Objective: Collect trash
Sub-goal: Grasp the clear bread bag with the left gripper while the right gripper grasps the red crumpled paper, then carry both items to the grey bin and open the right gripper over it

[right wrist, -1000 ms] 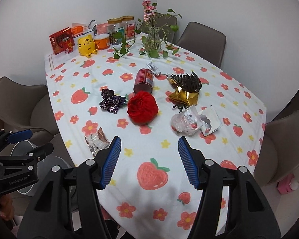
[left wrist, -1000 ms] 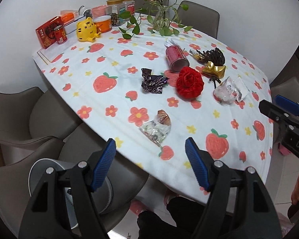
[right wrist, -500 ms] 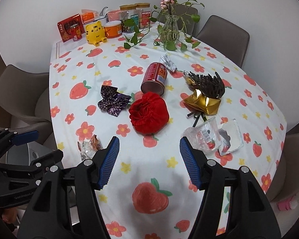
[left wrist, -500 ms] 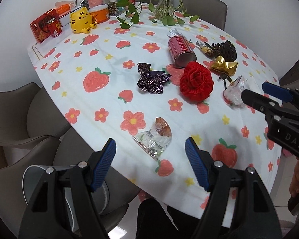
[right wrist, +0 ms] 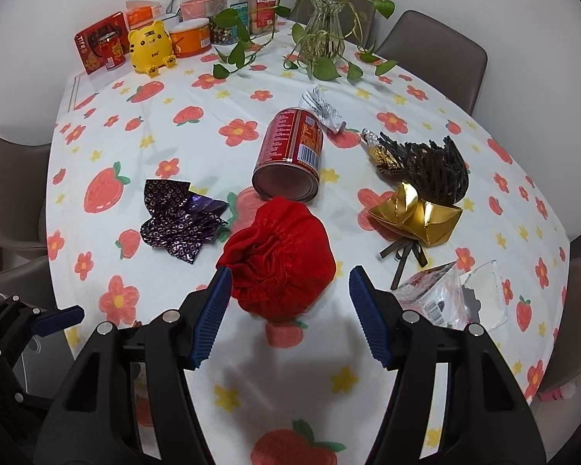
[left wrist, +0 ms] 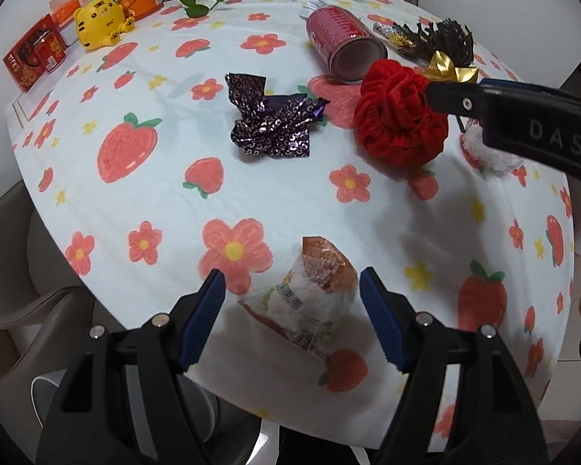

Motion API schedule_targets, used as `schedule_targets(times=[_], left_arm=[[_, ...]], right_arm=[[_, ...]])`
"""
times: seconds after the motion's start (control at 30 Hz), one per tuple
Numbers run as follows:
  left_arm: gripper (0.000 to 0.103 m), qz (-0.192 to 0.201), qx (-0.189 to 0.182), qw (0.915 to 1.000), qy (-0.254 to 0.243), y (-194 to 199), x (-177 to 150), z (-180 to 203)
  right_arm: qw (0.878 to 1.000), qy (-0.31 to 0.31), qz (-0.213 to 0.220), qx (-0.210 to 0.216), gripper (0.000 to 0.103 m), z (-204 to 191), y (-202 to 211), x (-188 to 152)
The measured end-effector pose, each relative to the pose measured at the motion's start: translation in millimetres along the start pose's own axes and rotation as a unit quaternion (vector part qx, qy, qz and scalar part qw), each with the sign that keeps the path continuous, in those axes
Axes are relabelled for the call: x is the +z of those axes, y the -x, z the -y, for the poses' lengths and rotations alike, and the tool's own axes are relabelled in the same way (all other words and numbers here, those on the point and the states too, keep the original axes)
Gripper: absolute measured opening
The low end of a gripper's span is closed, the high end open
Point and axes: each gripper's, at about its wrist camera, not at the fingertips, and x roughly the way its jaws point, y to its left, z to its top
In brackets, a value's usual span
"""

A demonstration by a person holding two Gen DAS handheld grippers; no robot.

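Both grippers have dropped closer: the left gripper [left wrist: 292, 290] now straddles the clear snack wrapper [left wrist: 310, 298] with jaws wide, not touching it, while the right gripper [right wrist: 286, 294], also wide, frames the red cloth ball [right wrist: 279, 259]. For the wrapper, lower straight and pinch its crumpled middle. It lies near the table [left wrist: 251, 193] edge, so avoid nudging it toward the handles; open cloth lies beyond the fingertips.

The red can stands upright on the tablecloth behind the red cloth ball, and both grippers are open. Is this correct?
Not quite. The red can lies on its side, as the right wrist view shows. It is behind the red cloth ball, and the left gripper and right gripper are open.
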Motion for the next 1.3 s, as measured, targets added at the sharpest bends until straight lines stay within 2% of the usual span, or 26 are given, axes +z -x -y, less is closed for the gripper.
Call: schedule_targets(times=[0.03, 0.1, 0.13, 0.2, 0.33, 0.43, 0.9, 1.3], left_arm=[[0.07, -0.002, -0.003, 1.0, -0.004, -5, 0, 1], [0.06, -0.004, -0.009, 0.9998, -0.016, -14, 1, 5], [0.059, -0.004, -0.006, 0.9997, -0.022, -18, 2, 7], [0.052, 0.0, -0.005, 0.9996, -0.029, -20, 4, 10], [0.044, 0.006, -0.013, 0.9996, -0.024, -20, 7, 9], [0.041, 0.008, -0.01, 0.9998, -0.018, -20, 9, 8], [0.038, 0.058, 0.009, 0.9983, 0.009, 31, 23, 10], [0.038, 0.093, 0.038, 0.9925, 0.069, 88, -9, 8]], right_arm=[[1.0, 0.0, -0.003, 0.001, 0.061, 0, -6, 1], [1.0, 0.002, -0.012, 0.004, 0.06, -2, -18, 2], [1.0, 0.004, -0.016, 0.007, 0.05, -2, -23, 2], [0.999, 0.007, -0.027, 0.017, 0.033, -5, -30, 1], [0.999, 0.018, -0.02, 0.02, 0.021, -8, -25, -2], [0.999, 0.018, -0.019, 0.027, 0.017, -4, -18, -4], [0.999, 0.021, 0.012, 0.034, 0.014, 15, 37, -12], [0.994, 0.07, 0.038, 0.069, 0.013, 5, 92, -28]])
